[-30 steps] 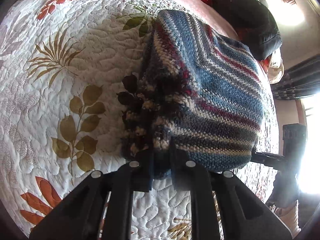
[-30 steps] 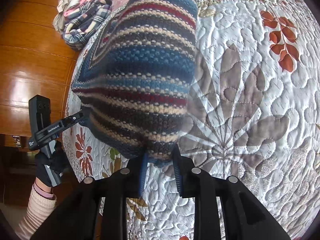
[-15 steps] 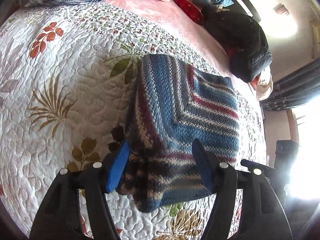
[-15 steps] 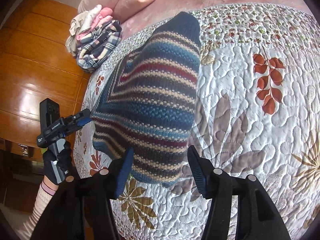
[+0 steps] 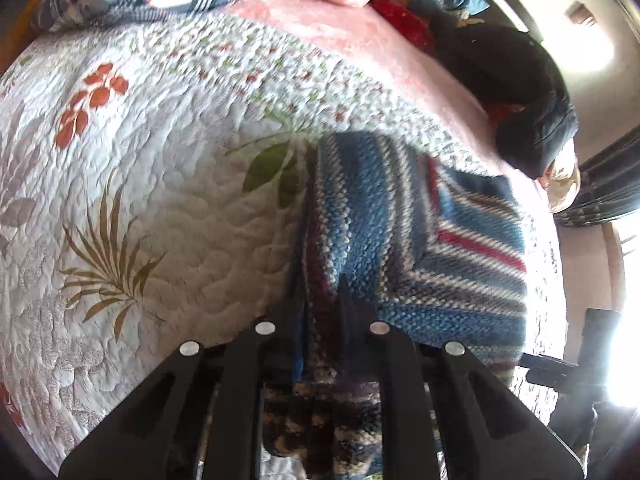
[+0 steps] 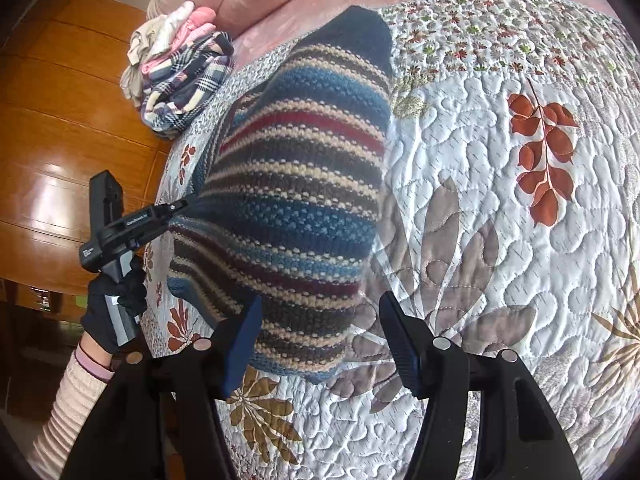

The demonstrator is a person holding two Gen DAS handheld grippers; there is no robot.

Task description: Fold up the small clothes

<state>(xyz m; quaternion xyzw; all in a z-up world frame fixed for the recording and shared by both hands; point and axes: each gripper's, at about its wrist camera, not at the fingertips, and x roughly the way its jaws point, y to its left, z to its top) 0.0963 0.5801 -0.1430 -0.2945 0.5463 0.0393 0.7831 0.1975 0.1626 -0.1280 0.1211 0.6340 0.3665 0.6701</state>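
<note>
The striped knitted garment (image 6: 296, 200) lies folded on the leaf-patterned quilt (image 6: 500, 240) of the bed. The left gripper (image 5: 322, 304) has its fingers pinched on the garment's near edge. The right gripper (image 6: 320, 332) hangs above its other end, fingers spread wide and holding nothing.

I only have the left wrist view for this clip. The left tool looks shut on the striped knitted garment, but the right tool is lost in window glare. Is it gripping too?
Observer: No. In the right wrist view the right tool is open, with its fingers on either side of the near corner of the blue, red and cream striped knitted garment.
Operator: Which part does the left tool hold?
Observer: The left tool pinches the garment's opposite near corner, at the edge of the white floral quilt.
Operator: Is there only plaid in that pile by the pillow?
Observer: No. Pink and cream pieces sit on top of the stack of plaid clothes.
</note>
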